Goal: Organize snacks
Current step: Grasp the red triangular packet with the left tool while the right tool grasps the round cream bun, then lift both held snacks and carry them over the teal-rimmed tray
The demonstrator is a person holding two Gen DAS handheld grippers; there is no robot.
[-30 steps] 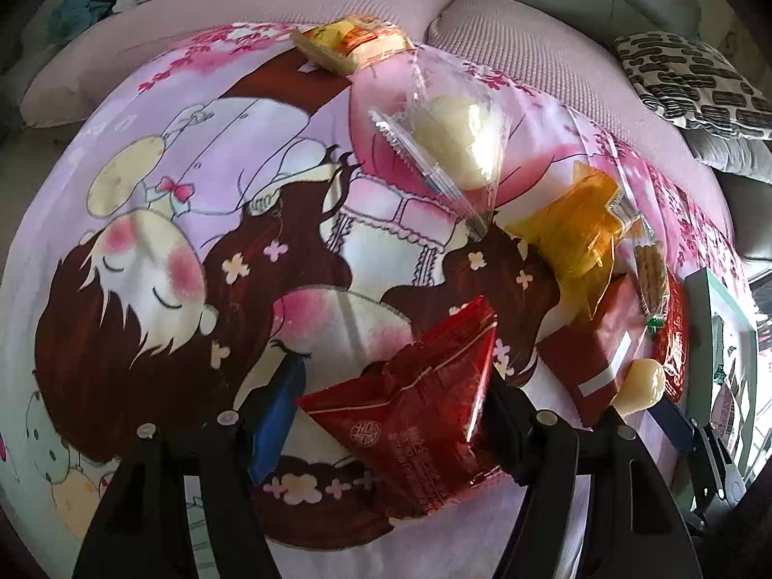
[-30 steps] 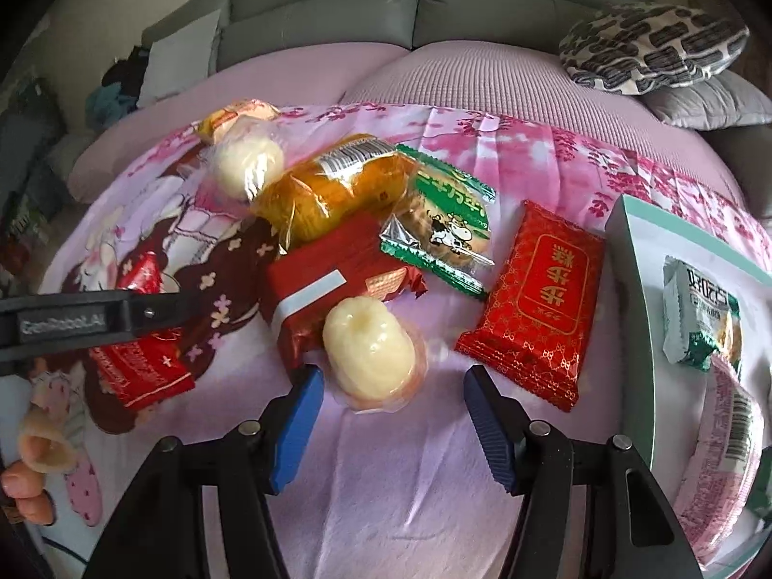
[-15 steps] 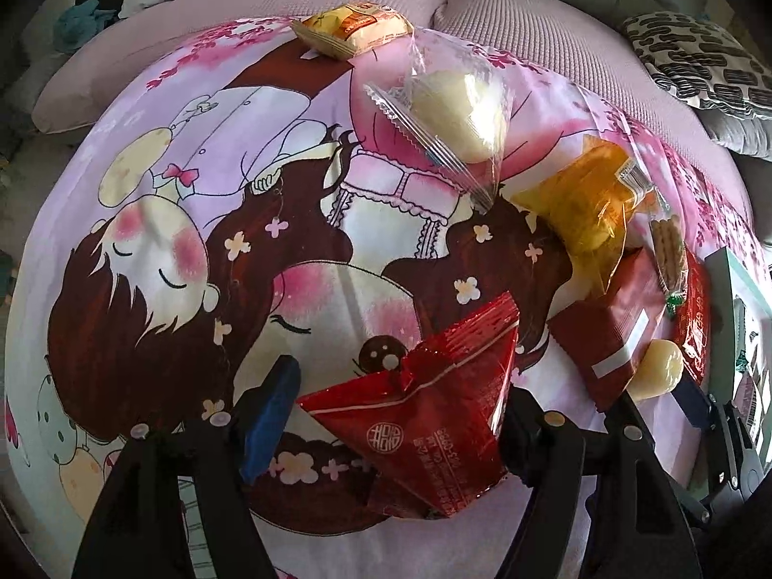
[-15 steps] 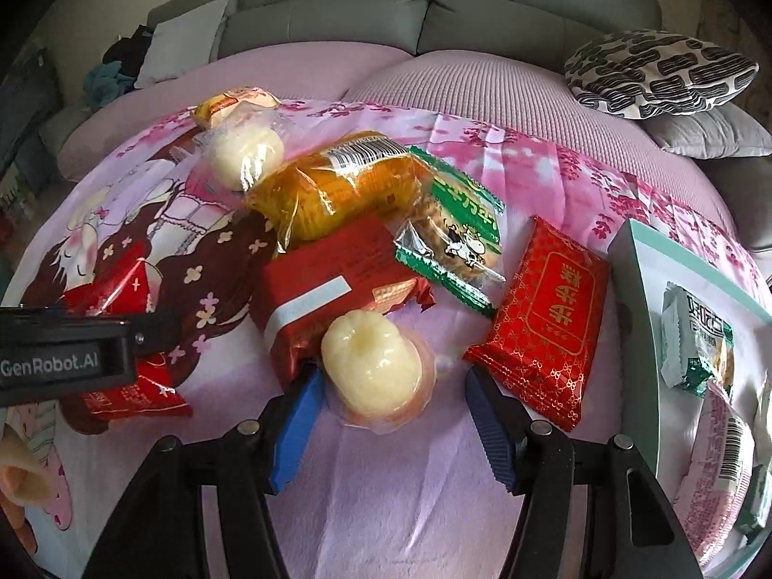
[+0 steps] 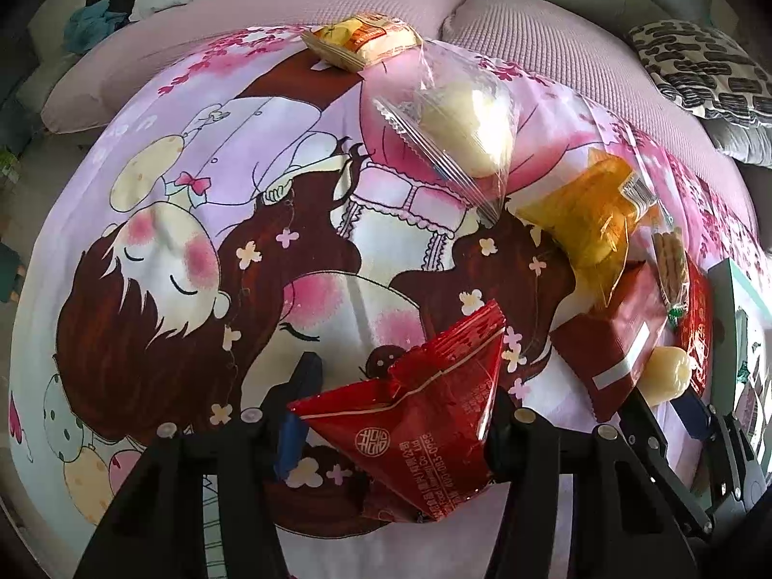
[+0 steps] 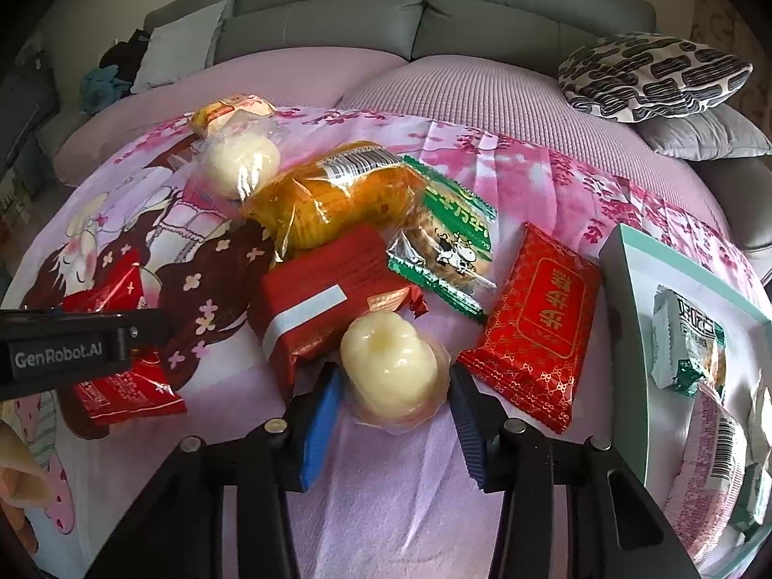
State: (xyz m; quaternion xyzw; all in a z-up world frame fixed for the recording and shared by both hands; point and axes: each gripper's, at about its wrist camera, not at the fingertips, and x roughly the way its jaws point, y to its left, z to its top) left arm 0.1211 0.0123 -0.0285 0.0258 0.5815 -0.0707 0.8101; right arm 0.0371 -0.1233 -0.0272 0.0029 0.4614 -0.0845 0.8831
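Note:
A red triangular snack packet lies between the fingers of my left gripper, which is open around it; it also shows in the right wrist view. My right gripper is open around a pale yellow jelly cup, its fingers close on both sides. Other snacks lie on the cartoon blanket: a red box-shaped pack, an orange bread bag, a green cookie pack, a flat red packet, a clear-wrapped white bun and a yellow packet.
A teal-rimmed box at the right holds several snacks, among them a white-green packet. Grey sofa back and patterned cushion lie behind the blanket. The left gripper's body reaches in from the left.
My right gripper moved forward until its fingers flank the jelly cup. My left gripper moved forward around the red triangular packet, which lies deeper between its fingers.

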